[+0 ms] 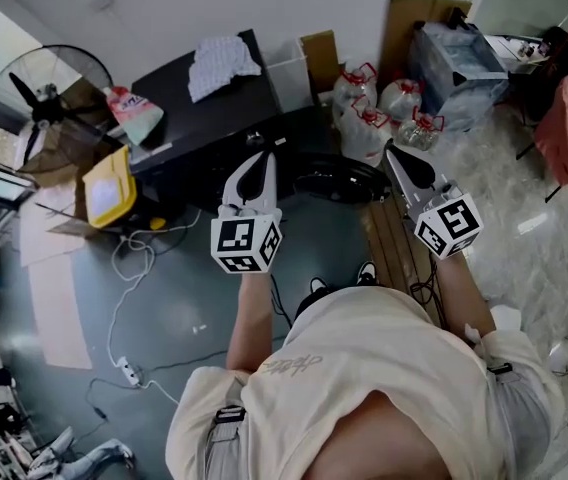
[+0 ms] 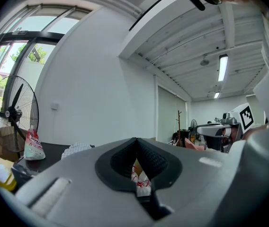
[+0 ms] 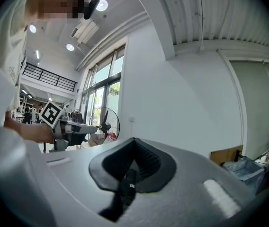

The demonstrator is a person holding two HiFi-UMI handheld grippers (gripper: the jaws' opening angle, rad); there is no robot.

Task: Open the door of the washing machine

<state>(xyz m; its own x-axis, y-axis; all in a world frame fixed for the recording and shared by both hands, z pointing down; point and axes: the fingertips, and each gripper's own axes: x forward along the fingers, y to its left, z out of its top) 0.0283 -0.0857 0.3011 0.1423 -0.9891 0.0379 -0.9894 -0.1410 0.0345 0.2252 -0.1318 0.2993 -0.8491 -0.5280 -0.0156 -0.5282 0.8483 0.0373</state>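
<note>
Head view looks steeply down over the person's shoulders, with both arms stretched out level in front. The left gripper (image 1: 264,156) and the right gripper (image 1: 389,151) point at the same dark thing on the floor, and neither touches it as far as I can see.

That dark thing is what I take for the washing machine (image 1: 332,173). It's black and glossy, with a rounded curved front rim catching a bit of light, and it sits low on the floor, tucked against the right edge of the black table (image 1: 204,118). From this steep angle I honestly can't tell whether its door is ajar or fully closed.

Left gripper view shows the left gripper's jaws pressed together at the tips, with nothing between them. Right gripper view shows the same for the right gripper's jaws: together and empty.

Other stuff:
- a white cloth (image 1: 222,63) lies at the far edge of the black table
- a pink bag (image 1: 136,113) sits at the table's left corner
- a standing fan (image 1: 34,108) is just left of that
- a few clear water jugs (image 1: 364,108) with red handles stand on the floor behind the machine
- a white power strip (image 1: 127,373) lies near the person's left side
</note>
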